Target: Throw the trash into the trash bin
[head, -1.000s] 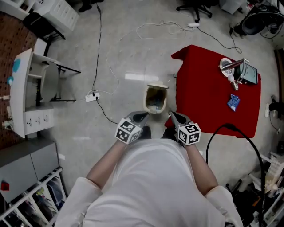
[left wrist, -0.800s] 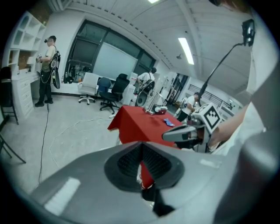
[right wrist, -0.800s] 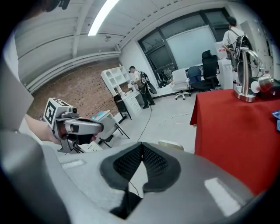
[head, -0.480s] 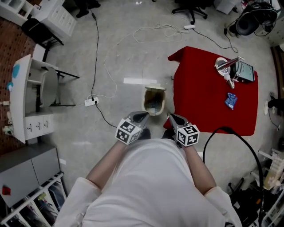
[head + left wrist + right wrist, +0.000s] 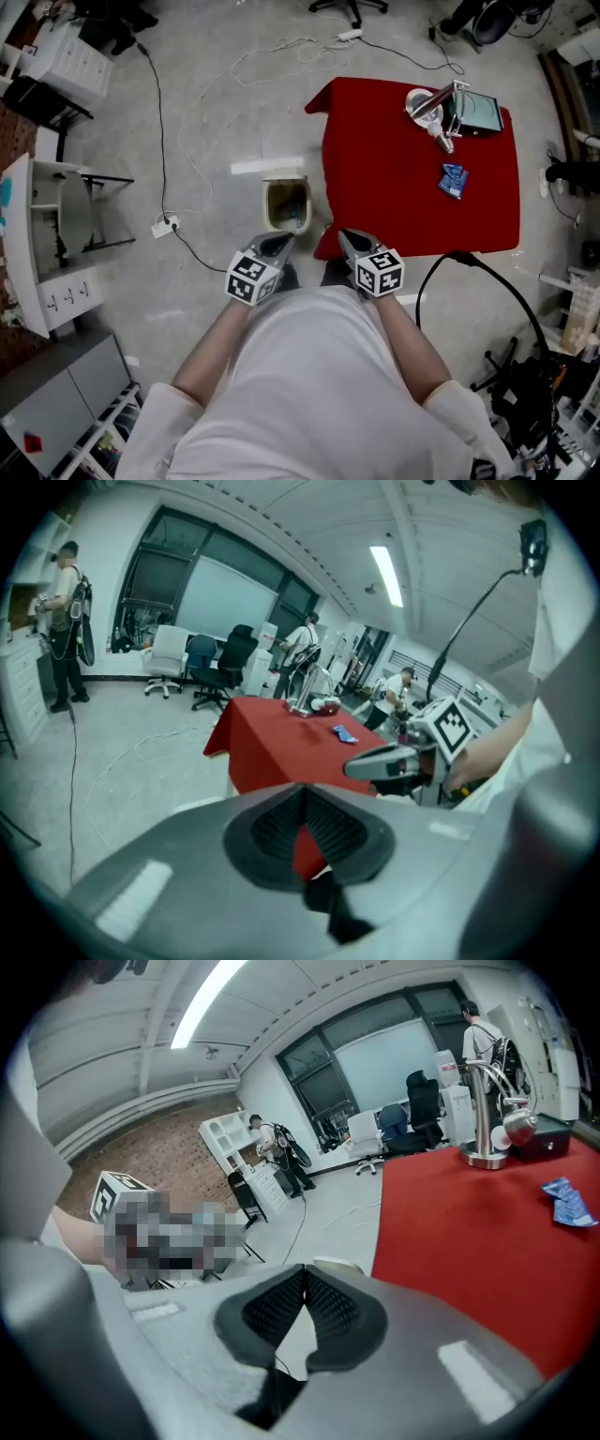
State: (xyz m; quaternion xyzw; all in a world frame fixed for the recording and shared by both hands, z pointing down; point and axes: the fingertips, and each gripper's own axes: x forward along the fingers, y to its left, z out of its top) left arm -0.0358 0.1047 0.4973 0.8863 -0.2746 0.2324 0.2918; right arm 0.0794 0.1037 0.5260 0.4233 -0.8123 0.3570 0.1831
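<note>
Both grippers stayed pressed shut and empty, the left gripper (image 5: 302, 794) and the right gripper (image 5: 305, 1269). The blue wrapper (image 5: 453, 180) lay on the red table (image 5: 394, 187), well apart from them. Only the head view showed the trash bin (image 5: 287, 204) on the floor beside the table. A second earlier it sat between the two tips; now it stood ahead of the left one.

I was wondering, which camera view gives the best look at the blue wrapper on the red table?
The right gripper view: the blue wrapper appears largest there, its crinkled shape clear on the red table. The head view shows the wrapper from above but small; the left gripper view shows only a tiny blue speck.
</note>
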